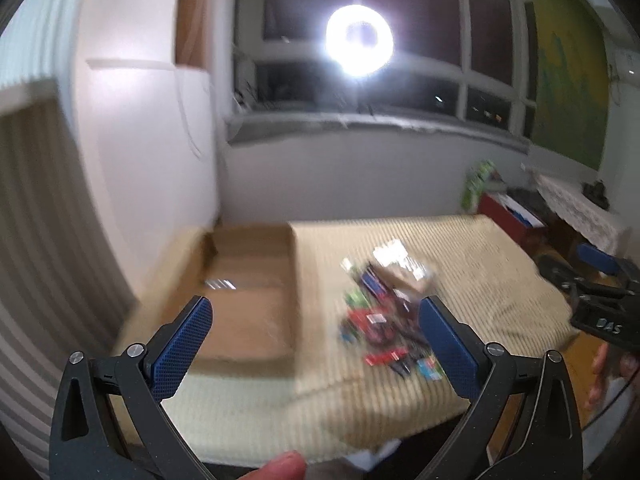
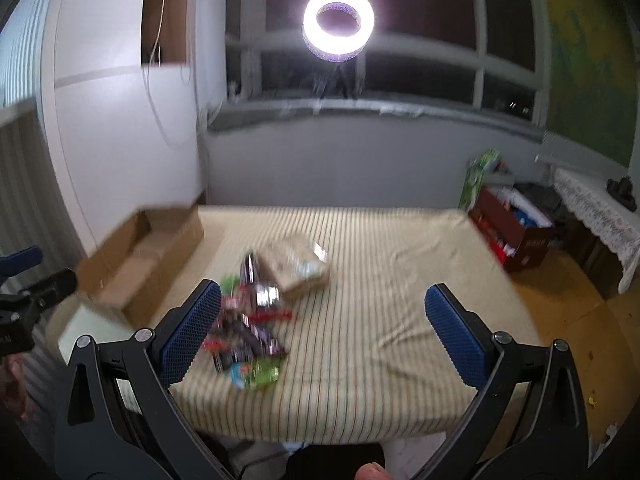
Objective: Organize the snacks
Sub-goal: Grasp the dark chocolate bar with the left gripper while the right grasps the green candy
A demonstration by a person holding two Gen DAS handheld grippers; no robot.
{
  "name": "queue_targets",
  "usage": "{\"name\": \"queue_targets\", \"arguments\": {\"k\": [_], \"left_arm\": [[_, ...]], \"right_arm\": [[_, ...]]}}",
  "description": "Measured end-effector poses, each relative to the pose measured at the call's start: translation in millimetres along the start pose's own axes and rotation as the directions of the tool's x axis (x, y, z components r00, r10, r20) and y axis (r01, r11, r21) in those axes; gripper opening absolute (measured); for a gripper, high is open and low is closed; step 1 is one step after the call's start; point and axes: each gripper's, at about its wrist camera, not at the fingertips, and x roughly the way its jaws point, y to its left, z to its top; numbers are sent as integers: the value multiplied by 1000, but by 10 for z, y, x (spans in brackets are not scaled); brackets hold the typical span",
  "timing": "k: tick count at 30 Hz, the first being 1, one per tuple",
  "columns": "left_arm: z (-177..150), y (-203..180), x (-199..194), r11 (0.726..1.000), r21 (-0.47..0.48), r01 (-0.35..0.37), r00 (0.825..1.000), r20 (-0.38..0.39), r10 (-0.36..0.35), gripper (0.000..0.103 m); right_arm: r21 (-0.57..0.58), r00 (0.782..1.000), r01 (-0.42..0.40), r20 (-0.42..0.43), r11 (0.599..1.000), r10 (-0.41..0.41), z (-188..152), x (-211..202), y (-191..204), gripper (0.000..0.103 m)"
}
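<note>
Both tongs hang above the near edge of a bed (image 2: 380,280) covered with a striped cloth, and both are spread wide with nothing between their blue pads. The left tongs (image 1: 316,320) face the gap between the box and the snacks; the right tongs (image 2: 322,312) look over the snacks and the bare cloth to their right. Neither touches anything, which fits a start of the job, with nothing yet picked up.

The snacks (image 2: 252,328) lie in one loose heap on the cloth, near the front and toward the left side of the bed. They are small wrappers in red, green, blue and dark colours, too blurred to tell apart, with a larger tan packet (image 2: 300,268) at the far end of the heap. Heaped like this, they overlap, so a single wrapper will likely have to be taken from the edge of the pile.

An open cardboard box (image 1: 248,280) sits just left of the heap, its flaps folded out and its floor nearly bare save for one small shiny item (image 1: 220,283). Its place beside the pile suggests it is where the snacks are meant to go, and the left tongs are the closer pair to it.

A ring light (image 2: 338,20) shines from the window side, lighting the bed from the far end.
</note>
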Motion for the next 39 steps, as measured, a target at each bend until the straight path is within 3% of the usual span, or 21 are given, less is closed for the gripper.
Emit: {"name": "queue_targets", "arguments": {"k": [5,9,13,17,19,22,25,29,32,39], "left_arm": [[-359,-167,377,994,-1,110,987,-120,-109,102],[-640,-335,631,975,30,219,957,-202,-209,102],[-773,-453,784,958,86,272,937,-251,-243,102],[-787,-364,780,951,121,285,937,-246,-249,102],[-768,-316,813,950,135,280,938,-248,-242,98],[-744,-261,884,946,152,286,938,-248,-244,93],[-734,-214,983,940,141,309,929,-255,-267,92],[-747,-267,1106,931,109,350,908,-285,-308,78],[-781,-381,1236,918,109,381,884,-333,-328,53],[-712,-648,1399,912,118,393,877,-347,-333,44]], "right_arm": [[-30,989,-52,-142,998,47,-366,423,-91,103],[-19,961,-168,-225,986,159,-669,699,-186,103],[-38,937,-260,-251,965,243,-834,864,-136,103],[-59,913,-343,-258,937,318,-849,978,27,102],[-57,894,-382,-276,922,353,-848,1063,107,96],[-74,896,-384,-270,920,352,-807,1141,197,89],[-70,889,-403,-265,913,372,-745,1202,216,69],[-93,888,-410,-269,907,373,-734,1228,240,45],[-82,877,-429,-276,899,394,-729,1233,168,41],[-60,884,-419,-256,906,391,-735,1228,-97,32]]}}
